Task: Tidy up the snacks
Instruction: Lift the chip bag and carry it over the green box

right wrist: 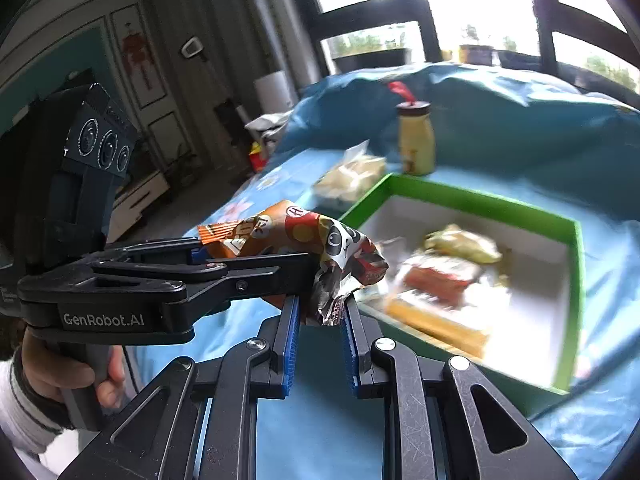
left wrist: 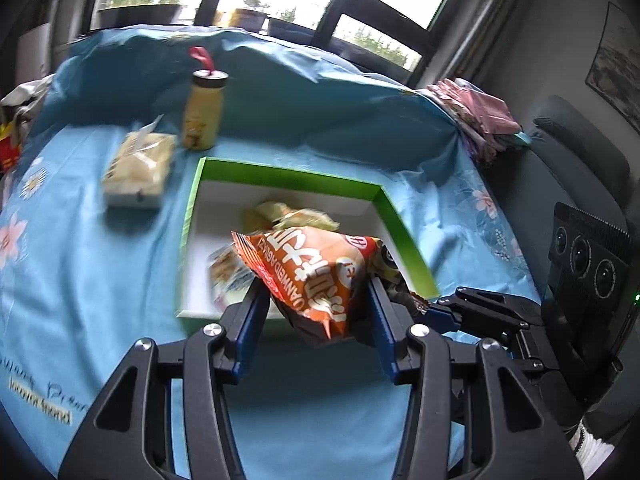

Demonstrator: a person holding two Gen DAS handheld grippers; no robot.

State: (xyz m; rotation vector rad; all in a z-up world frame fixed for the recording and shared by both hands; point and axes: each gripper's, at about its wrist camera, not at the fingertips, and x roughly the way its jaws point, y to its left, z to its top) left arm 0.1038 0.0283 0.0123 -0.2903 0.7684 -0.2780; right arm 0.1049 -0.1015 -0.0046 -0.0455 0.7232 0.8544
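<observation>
An orange snack bag (left wrist: 312, 276) hangs over the near side of a green box (left wrist: 288, 178) with a white inside. My left gripper (left wrist: 316, 300) is shut on the bag's sides. My right gripper (right wrist: 320, 304) is shut on the bag's crumpled dark end (right wrist: 340, 264). The left gripper (right wrist: 192, 264) also shows from the side in the right wrist view, holding the same bag. Several snack packs (right wrist: 444, 276) lie in the box (right wrist: 480, 200).
A pale snack pack (left wrist: 138, 168) and a yellow bottle with a brown cap (left wrist: 202, 114) sit on the blue floral sheet (left wrist: 80, 280) behind the box. Pink folded cloth (left wrist: 476, 116) lies at the right. A window is behind.
</observation>
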